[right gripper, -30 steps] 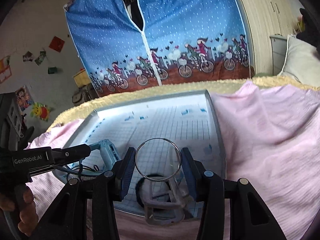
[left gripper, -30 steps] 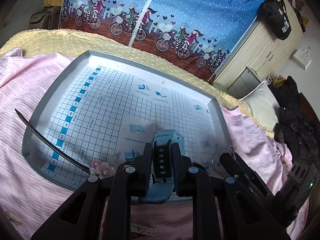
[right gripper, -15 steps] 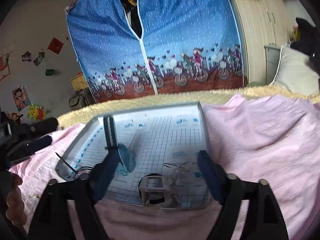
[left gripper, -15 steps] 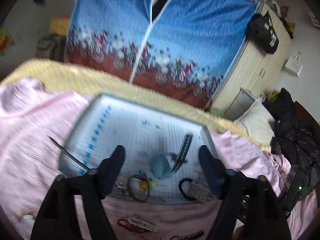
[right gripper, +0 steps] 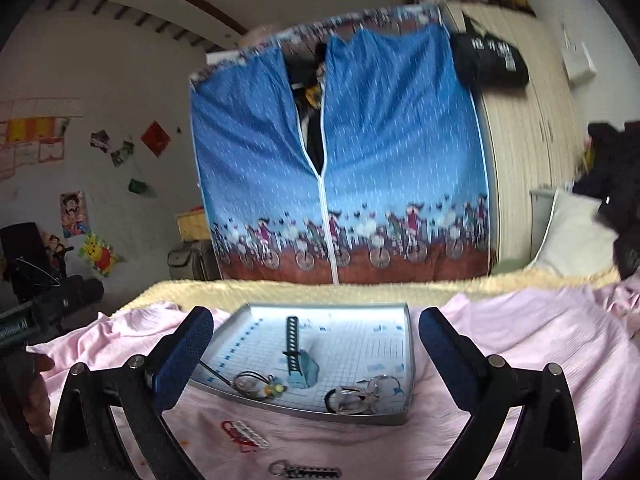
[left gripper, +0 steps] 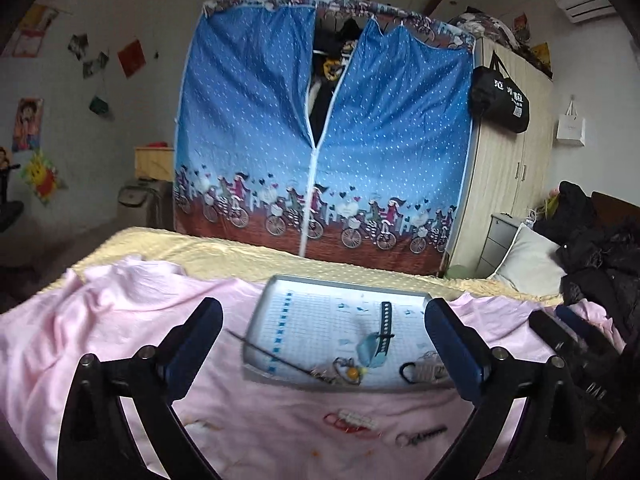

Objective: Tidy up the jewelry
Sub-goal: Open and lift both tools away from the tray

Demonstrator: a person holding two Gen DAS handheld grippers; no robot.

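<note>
A grey tray [left gripper: 304,320] with a grid sheet lies on the pink blanket. In it rest a light blue watch [left gripper: 376,346] with a dark strap, a clump of metal rings [left gripper: 426,369], a hair tie with a yellow bead [left gripper: 349,372] and a thin black stick [left gripper: 272,354]. My left gripper [left gripper: 324,346] is open and empty, held back from the tray. My right gripper [right gripper: 314,356] is open too, with nothing in it. The right wrist view shows the tray [right gripper: 360,340], watch [right gripper: 298,362] and rings [right gripper: 362,394] between its spread fingers.
Loose on the pink blanket [right gripper: 520,340] in front of the tray lie a red and white clip [right gripper: 244,434] and a small keychain [right gripper: 308,472]. A hand [right gripper: 28,380] shows at the left. A blue wardrobe cover [left gripper: 320,152] stands beyond the bed.
Both grippers have opened and pulled back and up from the tray. The left let go of the watch and the right let go of the ring; both pieces now lie in the tray.
</note>
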